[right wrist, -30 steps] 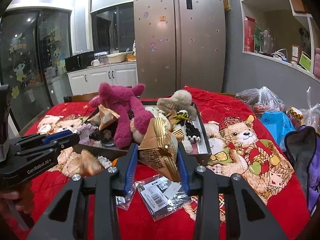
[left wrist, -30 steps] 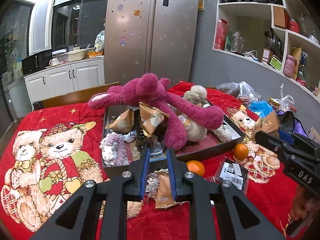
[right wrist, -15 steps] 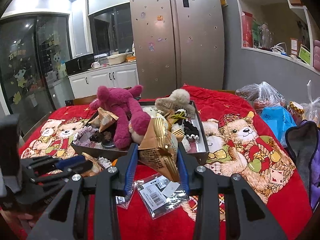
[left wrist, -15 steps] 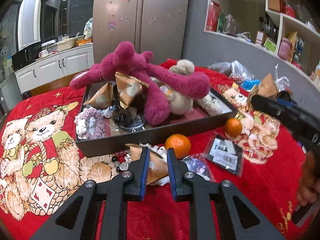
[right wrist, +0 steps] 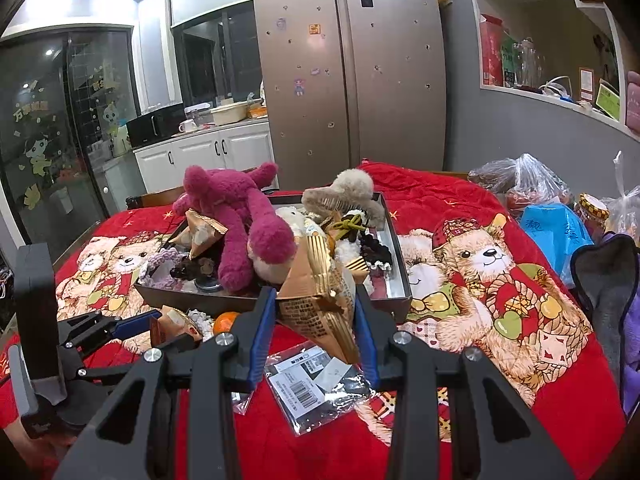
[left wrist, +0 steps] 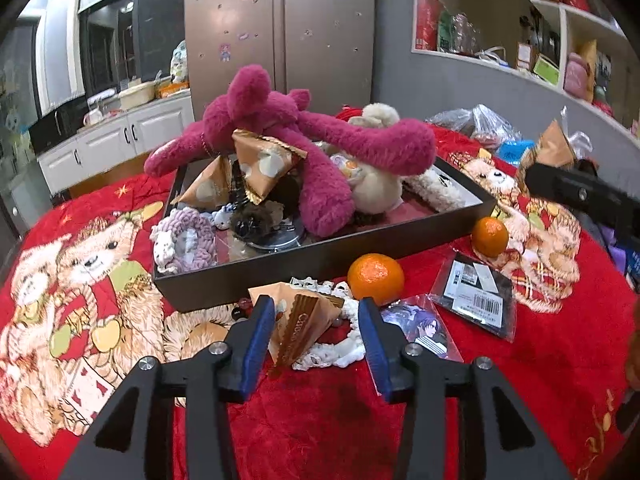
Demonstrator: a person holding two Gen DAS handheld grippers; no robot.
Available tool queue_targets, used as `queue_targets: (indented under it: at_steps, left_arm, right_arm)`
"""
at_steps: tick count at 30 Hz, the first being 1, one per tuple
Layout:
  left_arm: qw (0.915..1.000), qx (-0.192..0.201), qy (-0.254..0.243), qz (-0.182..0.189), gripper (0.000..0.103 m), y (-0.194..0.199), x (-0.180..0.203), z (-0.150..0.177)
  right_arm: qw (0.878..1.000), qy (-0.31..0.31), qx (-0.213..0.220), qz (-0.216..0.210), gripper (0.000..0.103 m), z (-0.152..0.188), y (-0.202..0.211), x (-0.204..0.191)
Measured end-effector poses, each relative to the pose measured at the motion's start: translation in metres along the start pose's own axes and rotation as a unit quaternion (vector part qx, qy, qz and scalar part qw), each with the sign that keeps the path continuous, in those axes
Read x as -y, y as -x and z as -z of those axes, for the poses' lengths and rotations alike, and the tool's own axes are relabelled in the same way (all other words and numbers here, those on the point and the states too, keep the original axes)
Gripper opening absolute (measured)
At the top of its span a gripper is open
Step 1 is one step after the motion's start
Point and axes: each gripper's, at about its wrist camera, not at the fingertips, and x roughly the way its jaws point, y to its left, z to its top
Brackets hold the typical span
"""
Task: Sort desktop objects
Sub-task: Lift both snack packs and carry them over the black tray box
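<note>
My left gripper (left wrist: 316, 308) hangs low over the red cloth in front of the dark tray (left wrist: 320, 254). Its jaws are opening, and a brown triangular snack packet (left wrist: 298, 322) lies between them on a white lace scrunchie (left wrist: 340, 354). The right pad stands apart from the packet. My right gripper (right wrist: 316, 300) is shut on a gold-striped brown snack packet (right wrist: 320, 304), held above the cloth before the tray (right wrist: 400, 284). The tray holds a pink plush toy (left wrist: 320, 160), more packets, a beige plush and hair ties.
Two oranges (left wrist: 375, 279) (left wrist: 489, 237) lie by the tray's front wall. A barcoded black bag (left wrist: 476, 296) and a picture card (left wrist: 420, 330) lie to the right. Plastic bags (right wrist: 520, 180) and a blue pouch (right wrist: 556, 232) crowd the far right.
My left gripper has sunk toward the cloth and closed in on the packet lying there, and its jaws have spread wide around it. The right gripper keeps its packet and has not moved.
</note>
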Motion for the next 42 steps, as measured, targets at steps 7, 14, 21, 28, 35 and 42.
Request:
queue_targets:
  at_steps: [7,14,21,28,35,42]
  left_arm:
    - [0.9994,-0.019,0.028,-0.006,0.033,-0.009,-0.013,0.003]
    - [0.9995,-0.008,0.028,0.009,0.028,-0.004,-0.013,0.003]
    - [0.9996,0.013,0.022,0.012,0.028,0.011,-0.012,-0.006]
    - [0.9989,0.025,0.035,0.017,0.028,0.018,-0.018,-0.014]
    - [0.998,0.039,0.049,0.01,0.028,0.028,-0.034,-0.025]
    - [0.997,0.053,0.055,0.016,0.028,0.038,-0.044,-0.035]
  right_arm:
    - [1.0,-0.001,-0.004,0.0,0.038,0.001,-0.002,0.001]
    - [1.0,-0.002,-0.004,-0.002,0.038,0.001,-0.002,0.001]
    - [1.0,-0.004,0.0,-0.004,0.038,0.0,0.001,0.001]
    - [1.0,-0.003,-0.001,-0.011,0.038,0.0,0.001,-0.001]
    - [0.999,-0.002,0.005,-0.054,0.038,0.001,0.003,-0.011]
    - [0.995,0.0,0.009,-0.1,0.038,0.002,0.0,-0.027]
